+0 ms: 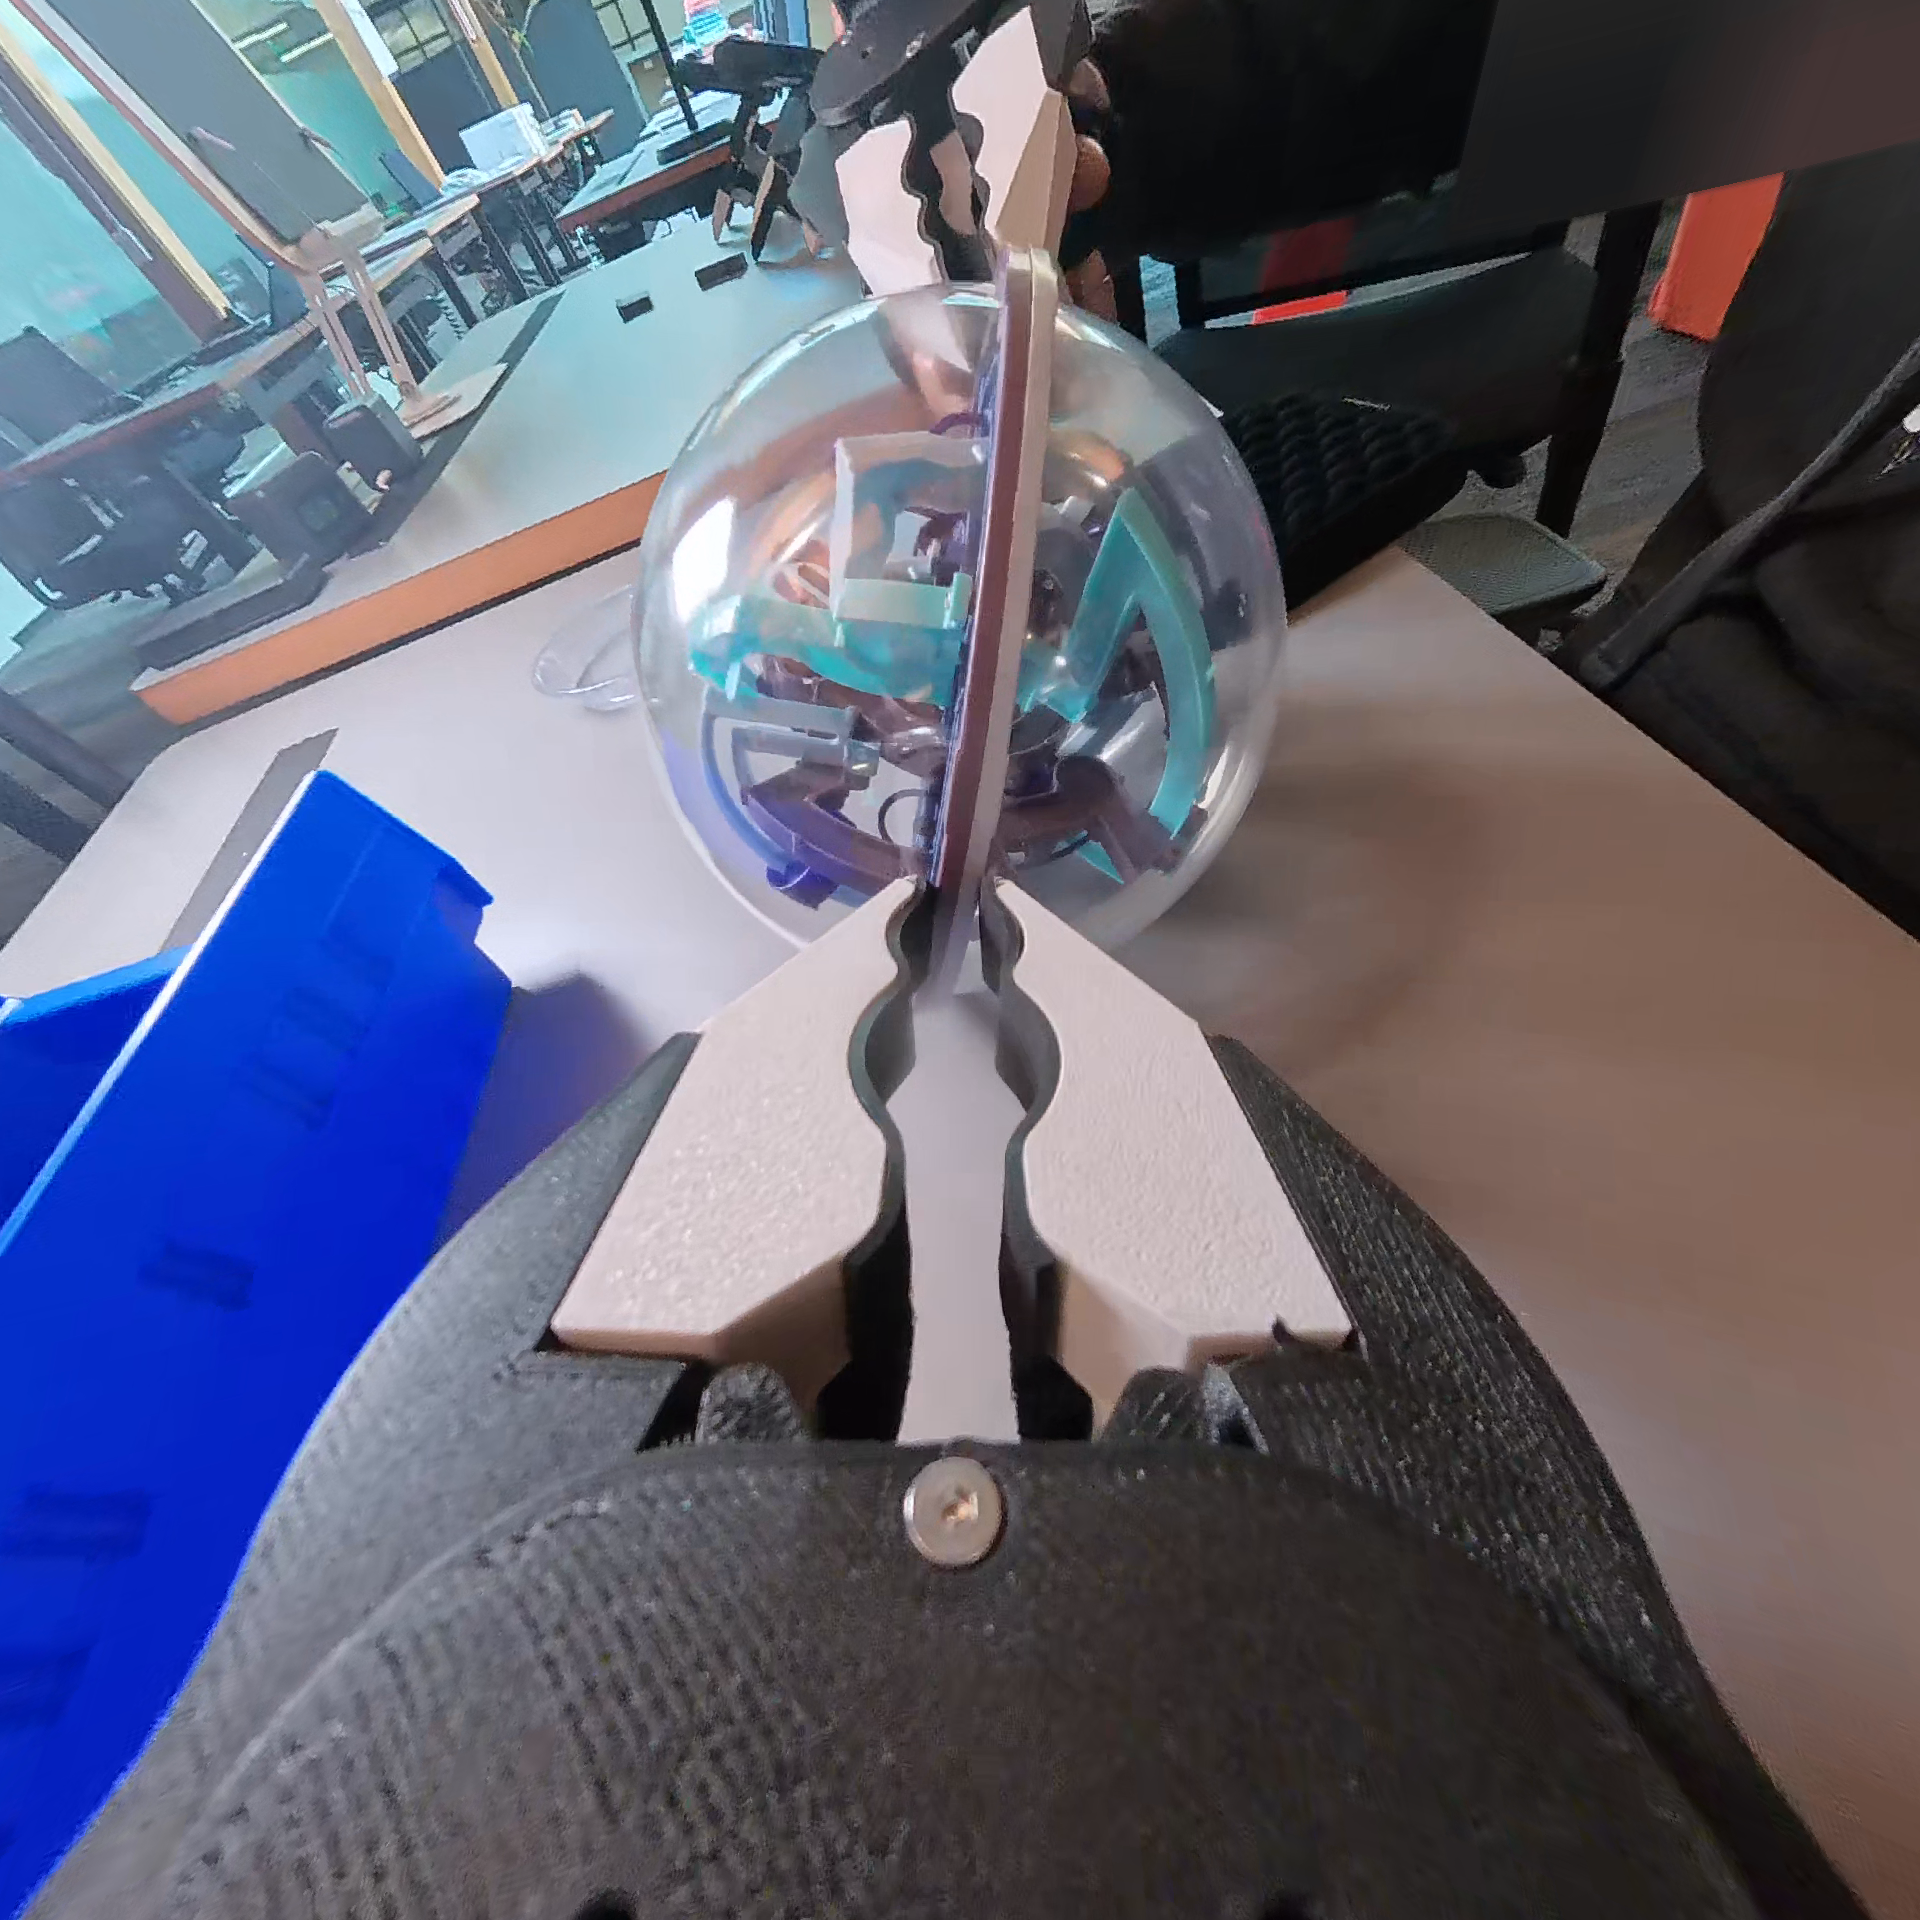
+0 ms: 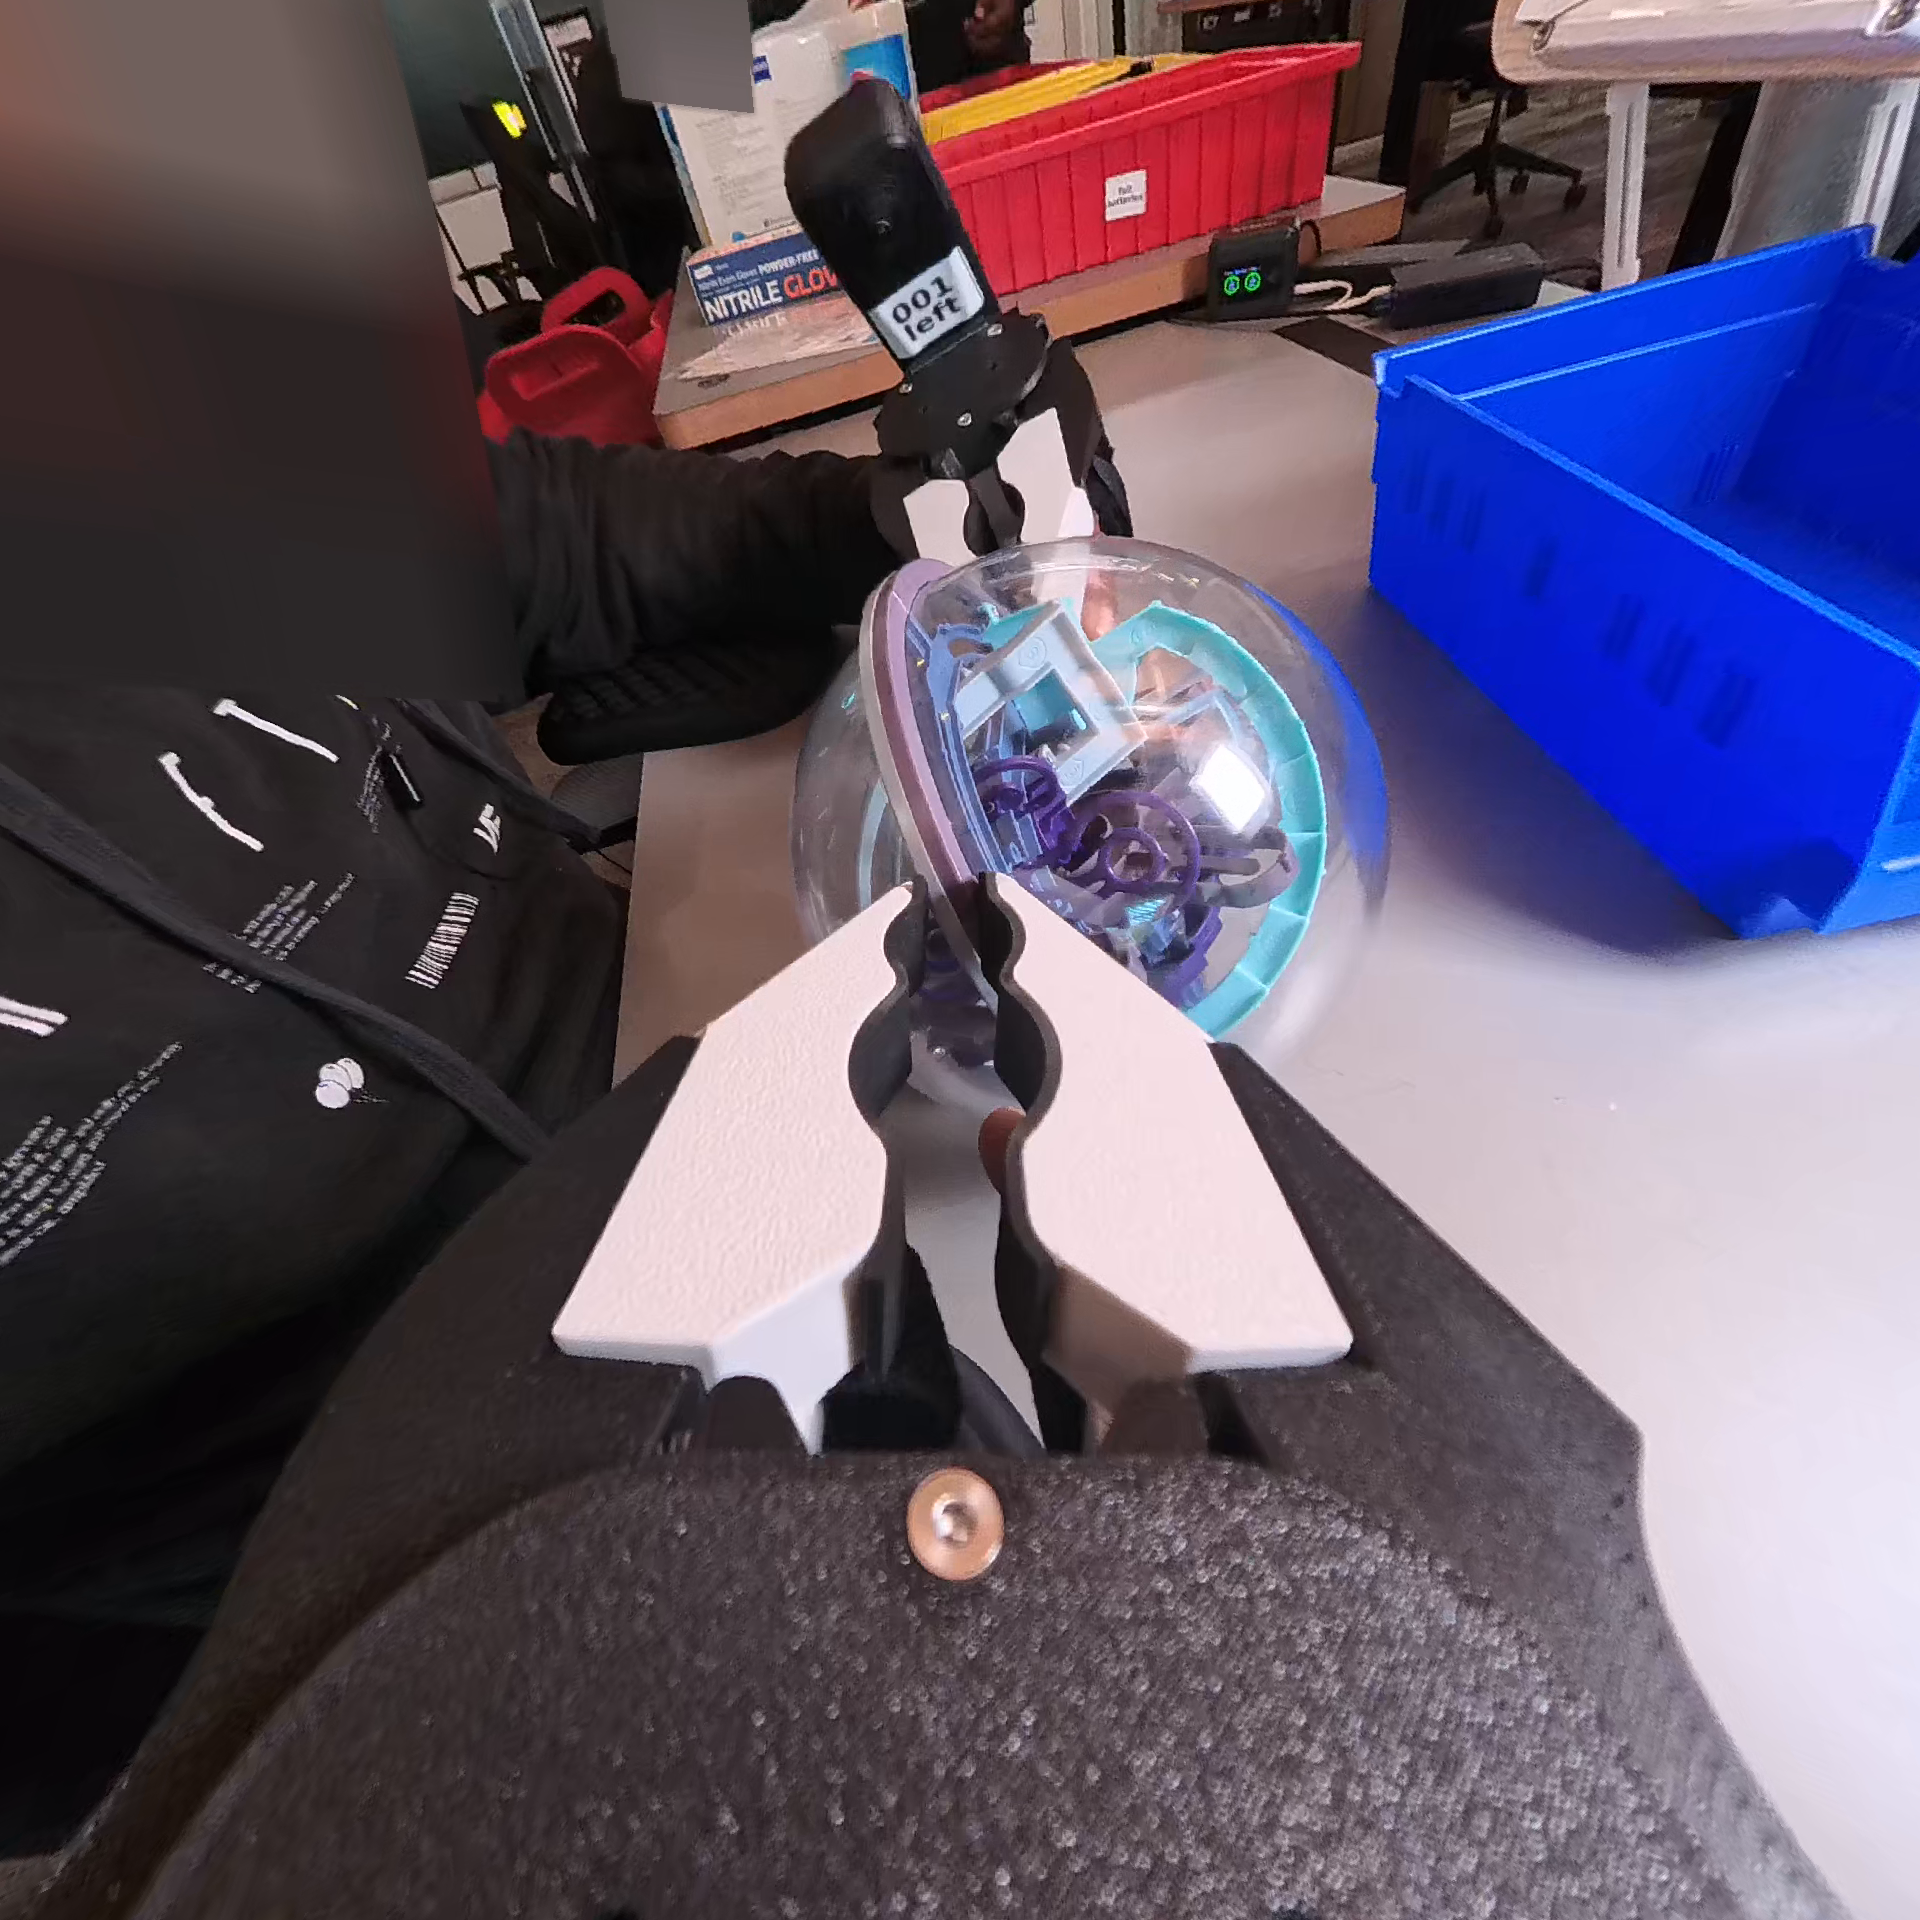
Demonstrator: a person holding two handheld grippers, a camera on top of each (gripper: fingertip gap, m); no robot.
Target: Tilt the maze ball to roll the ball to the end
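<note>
At the near edge of the left wrist view, the left gripper [image 1: 958,894] is seen pinching the flat rim band of the maze ball [image 1: 961,644], its two white fingers [image 1: 831,1039] closed on either side of that band. The clear sphere is held between the two grippers just above the pale table [image 1: 1507,1039]; whether it touches the surface cannot be told. Teal, purple and grey tracks are visible inside the shell; the small rolling ball cannot be picked out. On the far side of the sphere, the right gripper [image 1: 971,239] is clamped on the same band from the top. To the left, a blue bin [image 1: 260,1091] is placed near the sphere but apart from it.

In the right wrist view, the right gripper [image 2: 951,894] is shown nipping the purple-edged band, which runs tilted through the maze ball [image 2: 1091,790]. Beyond it, the left gripper [image 2: 997,520] is fixed on the opposite rim. The blue bin [image 2: 1662,582] is set on the table [image 2: 1455,1143] to the right. Farther off, a red crate [image 2: 1143,156] is seen on another desk.
</note>
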